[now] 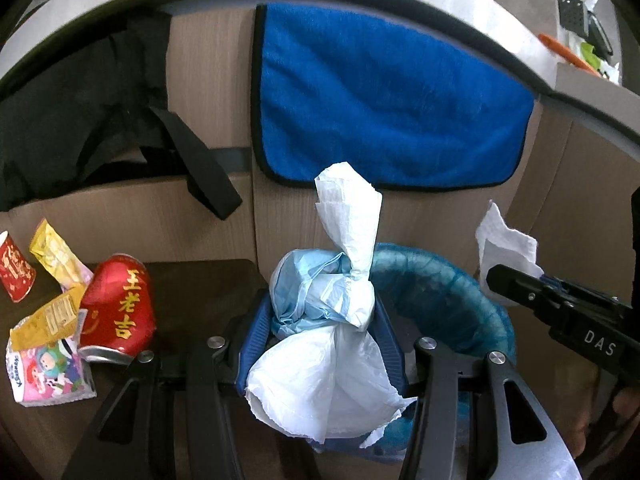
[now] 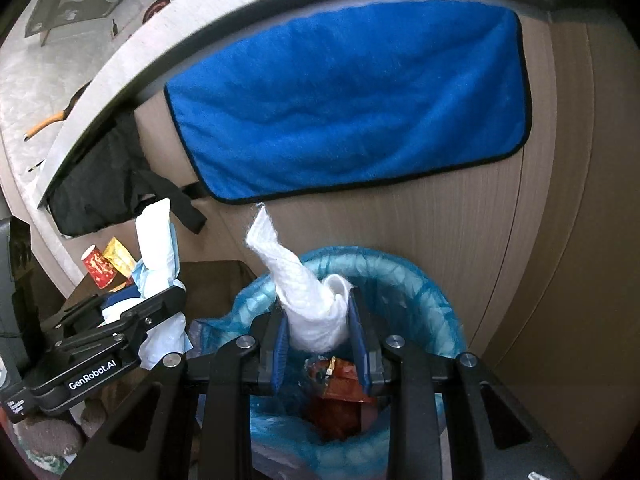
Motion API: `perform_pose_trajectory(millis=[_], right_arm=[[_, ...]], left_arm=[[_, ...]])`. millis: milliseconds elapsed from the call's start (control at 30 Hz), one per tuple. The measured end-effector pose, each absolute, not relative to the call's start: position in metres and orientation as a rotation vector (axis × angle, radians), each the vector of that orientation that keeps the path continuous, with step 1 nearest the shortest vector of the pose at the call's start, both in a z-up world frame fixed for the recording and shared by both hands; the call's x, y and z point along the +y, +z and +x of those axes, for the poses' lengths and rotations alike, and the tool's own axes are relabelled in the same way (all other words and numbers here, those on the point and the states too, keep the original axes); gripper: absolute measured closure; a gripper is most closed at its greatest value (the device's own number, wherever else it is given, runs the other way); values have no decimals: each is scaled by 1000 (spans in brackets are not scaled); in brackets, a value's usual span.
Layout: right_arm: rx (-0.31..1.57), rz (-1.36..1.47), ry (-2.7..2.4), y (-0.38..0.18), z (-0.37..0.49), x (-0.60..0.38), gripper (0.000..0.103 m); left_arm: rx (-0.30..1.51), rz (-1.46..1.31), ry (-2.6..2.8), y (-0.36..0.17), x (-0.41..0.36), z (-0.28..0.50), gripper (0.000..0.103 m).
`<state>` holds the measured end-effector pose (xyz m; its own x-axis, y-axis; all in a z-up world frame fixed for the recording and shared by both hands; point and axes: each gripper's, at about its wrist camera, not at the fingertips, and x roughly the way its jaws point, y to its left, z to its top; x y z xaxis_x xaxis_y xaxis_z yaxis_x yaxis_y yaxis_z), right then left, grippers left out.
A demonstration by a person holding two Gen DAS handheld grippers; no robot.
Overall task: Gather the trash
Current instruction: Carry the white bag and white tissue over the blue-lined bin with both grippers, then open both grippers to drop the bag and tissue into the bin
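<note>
My left gripper [image 1: 320,344] is shut on a wad of white tissue and pale blue plastic [image 1: 332,320], held at the near left rim of a bin lined with a blue bag [image 1: 444,284]. My right gripper [image 2: 320,332] is shut on a twisted white paper towel [image 2: 308,300], right over the bin's blue-lined mouth [image 2: 416,280]. Red and brown wrappers [image 2: 336,384] lie inside the bin. In the right wrist view the left gripper [image 2: 160,300] and its wad [image 2: 156,248] show at left. The right gripper [image 1: 496,280] with its towel [image 1: 504,244] shows at right in the left wrist view.
On a dark low table [image 1: 192,296] at left lie a crushed red can [image 1: 120,312], a red paper cup [image 1: 14,272], yellow wrappers [image 1: 56,256] and a pink tissue pack [image 1: 48,368]. A blue towel [image 1: 384,96] and a black bag [image 1: 80,112] hang on the wooden cabinet behind.
</note>
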<state>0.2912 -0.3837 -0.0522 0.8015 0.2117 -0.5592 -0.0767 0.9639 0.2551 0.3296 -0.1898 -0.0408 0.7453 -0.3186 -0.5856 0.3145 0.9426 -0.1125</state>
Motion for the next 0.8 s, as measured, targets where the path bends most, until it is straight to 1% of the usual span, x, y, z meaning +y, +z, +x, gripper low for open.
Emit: perform_pose_trajectory(millis=[533, 600, 633, 700, 733, 767, 800], right_arm=[[684, 227, 141, -78, 309, -388, 77], [687, 228, 144, -80, 311, -387, 74], [686, 229, 146, -80, 311, -386, 73], [685, 234, 150, -80, 309, -387, 63], [680, 238, 149, -80, 308, -387, 54], [675, 241, 147, -80, 306, -387, 50], [671, 244, 141, -79, 304, -388, 50]], left_arm=[[682, -11, -380, -55, -206, 347, 52], [681, -42, -418, -56, -205, 349, 51], [687, -54, -437, -57, -205, 351, 48], [700, -75, -448, -57, -202, 354, 44], [697, -81, -446, -57, -201, 354, 41], [693, -87, -444, -56, -200, 353, 37], [687, -93, -443, -54, -198, 353, 35]])
